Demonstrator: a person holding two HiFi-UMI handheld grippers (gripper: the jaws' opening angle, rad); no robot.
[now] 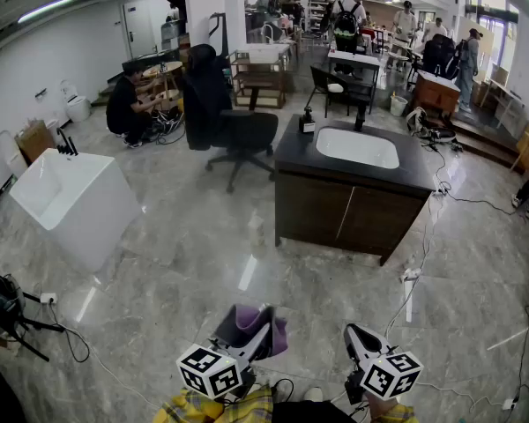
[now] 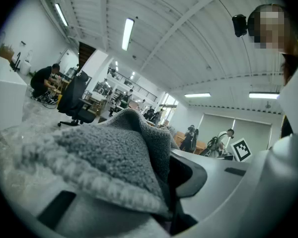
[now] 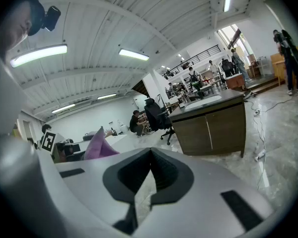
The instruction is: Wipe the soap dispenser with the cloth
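Status: approach phase; wiping has not begun.

Left gripper [image 1: 260,324]: jaws clamped on the cloth [image 1: 249,316]. In the left gripper view the cloth [image 2: 104,152] bulges up and out over the jaws as a thick grey pile fold, with most of its bulk ahead of the pads.

Right gripper [image 1: 354,335]: jaws fully together with nothing between them, as the right gripper view confirms [image 3: 150,175].

Soap dispenser [image 1: 307,122]: stands upright at the far left corner of the dark worktop [image 1: 291,152], just left of the white basin [image 1: 357,146]. A black tap [image 1: 360,118] stands at the far edge behind the basin. Both grippers are well apart from the cabinet, with open floor [image 1: 247,254] between.

Recommended procedure, judged from this position:
1. Close the gap to the cabinet first. Approach from the left side of the worktop so the dispenser is reached without leaning across the basin.
2. Present the free fold of the cloth to the dispenser body, not the jaw tips; the loose bulk should wrap the surface.
3. The dispenser looks small and light and is likely to tip or slide under side pressure. Open the right gripper and steady the bottle or its base before applying force.
4. Wipe top to bottom, keeping clear of the pump head so it is not pressed
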